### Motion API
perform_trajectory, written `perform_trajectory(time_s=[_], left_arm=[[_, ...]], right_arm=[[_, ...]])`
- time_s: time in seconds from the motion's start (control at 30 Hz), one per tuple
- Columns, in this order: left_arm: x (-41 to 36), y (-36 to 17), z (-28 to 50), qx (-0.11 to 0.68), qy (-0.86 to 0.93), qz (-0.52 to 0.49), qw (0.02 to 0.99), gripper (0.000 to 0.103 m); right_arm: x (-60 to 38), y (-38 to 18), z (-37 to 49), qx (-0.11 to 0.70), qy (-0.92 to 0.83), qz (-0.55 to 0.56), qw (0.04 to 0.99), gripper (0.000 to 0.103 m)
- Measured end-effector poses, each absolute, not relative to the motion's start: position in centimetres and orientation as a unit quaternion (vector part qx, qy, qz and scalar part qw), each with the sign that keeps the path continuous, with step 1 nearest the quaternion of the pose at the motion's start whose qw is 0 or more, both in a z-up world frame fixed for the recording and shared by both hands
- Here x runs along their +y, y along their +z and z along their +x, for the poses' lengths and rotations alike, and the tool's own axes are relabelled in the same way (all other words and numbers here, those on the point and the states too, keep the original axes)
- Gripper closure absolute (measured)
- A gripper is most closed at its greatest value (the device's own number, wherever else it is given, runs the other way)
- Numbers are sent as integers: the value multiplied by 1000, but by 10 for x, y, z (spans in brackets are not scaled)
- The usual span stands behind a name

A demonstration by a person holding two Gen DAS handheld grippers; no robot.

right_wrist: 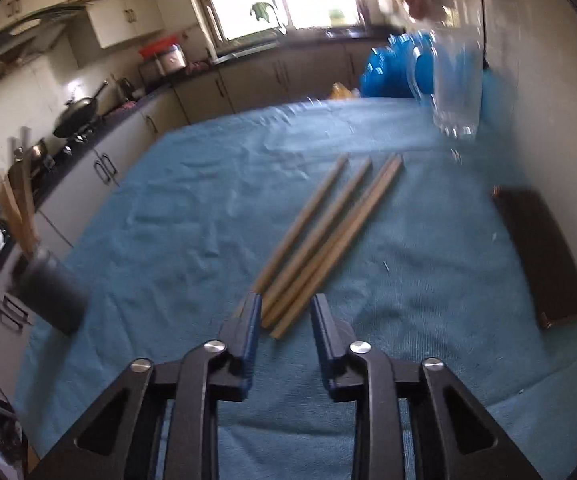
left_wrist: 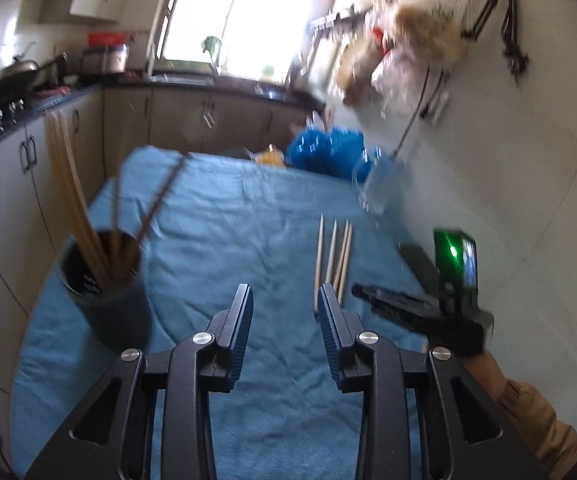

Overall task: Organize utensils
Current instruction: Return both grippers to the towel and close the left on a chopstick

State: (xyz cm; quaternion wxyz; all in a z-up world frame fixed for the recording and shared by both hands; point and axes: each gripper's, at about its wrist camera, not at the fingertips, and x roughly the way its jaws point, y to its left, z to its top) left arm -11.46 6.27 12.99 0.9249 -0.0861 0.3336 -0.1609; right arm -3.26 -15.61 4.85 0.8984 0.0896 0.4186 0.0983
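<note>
Your left gripper [left_wrist: 284,300] hangs over the blue cloth [left_wrist: 228,208] with its jaws apart and nothing between them. The dark cup [left_wrist: 106,292], already holding several chopsticks, stands just to its left. Four loose chopsticks [right_wrist: 320,240] lie side by side on the cloth, near ends reaching between your right gripper's [right_wrist: 284,308] parted jaws; the pads do not press on them. A dark flat case [right_wrist: 540,256] lies at the cloth's right edge. No label or writing is readable; the pictures are blurred.
</note>
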Motion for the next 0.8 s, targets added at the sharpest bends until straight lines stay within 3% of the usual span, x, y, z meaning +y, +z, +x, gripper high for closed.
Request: perform_trajectory(time_s=[0.2,0.57,0.63,0.8], left_arm=[[44,105,-96,371,-159,-88,910,71],[26,76,-50,411,-145,-107,894,71],[20,72,-41,417,-142,-99,892,71],[0,60,-21,437,-150,-84,883,71]], right_arm=[[-169,25,-8,439,79,110,888,77],[-138,21,6,446,64,43,892,77],[-137,23,10,455,48,27,889,90],[-159,18,4,467,39,23,883,91]])
